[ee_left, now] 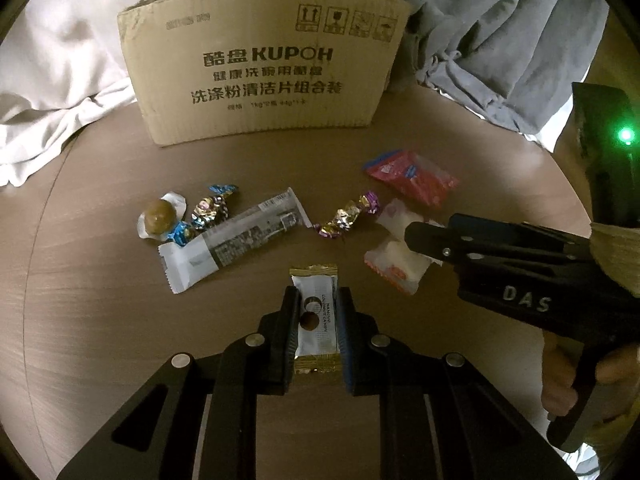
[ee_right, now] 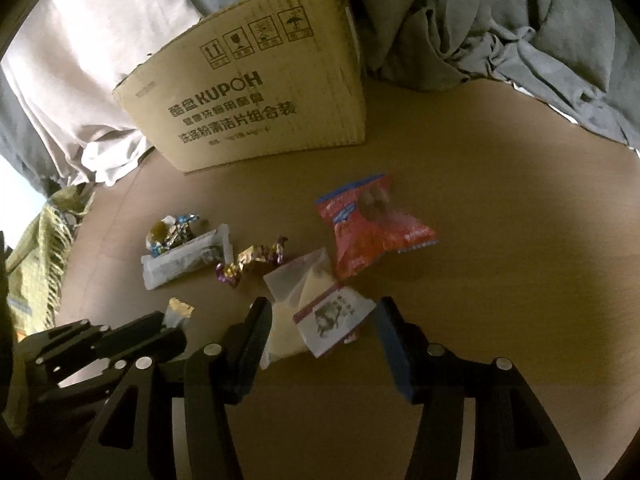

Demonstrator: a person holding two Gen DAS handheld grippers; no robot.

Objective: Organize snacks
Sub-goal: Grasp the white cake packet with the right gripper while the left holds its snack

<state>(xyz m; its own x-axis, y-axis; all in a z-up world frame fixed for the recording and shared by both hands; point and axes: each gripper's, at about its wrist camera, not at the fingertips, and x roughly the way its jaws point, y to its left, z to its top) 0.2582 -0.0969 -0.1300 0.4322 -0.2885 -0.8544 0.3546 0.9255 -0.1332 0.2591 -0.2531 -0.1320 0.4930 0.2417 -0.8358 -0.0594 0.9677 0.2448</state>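
Observation:
My left gripper (ee_left: 318,296) is shut on a small white candy packet with gold ends (ee_left: 316,320), low over the round brown table (ee_left: 100,280). In the right wrist view the left gripper (ee_right: 172,332) shows at lower left with the gold end (ee_right: 180,310) sticking out. My right gripper (ee_right: 324,312) is open and straddles a white printed packet (ee_right: 332,316) that overlaps a second pale packet (ee_right: 304,280). From the left wrist view the right gripper (ee_left: 424,240) hovers over those white packets (ee_left: 394,268). A cardboard box (ee_left: 260,72) stands at the back.
Loose on the table lie a red packet (ee_left: 412,178), a gold-purple twisted candy (ee_left: 348,216), a long white bar (ee_left: 236,240), a brown ball candy (ee_left: 160,214) and blue-wrapped sweets (ee_left: 222,190). Grey cloth (ee_left: 500,40) and pale cloth (ee_left: 60,80) crowd the far edge.

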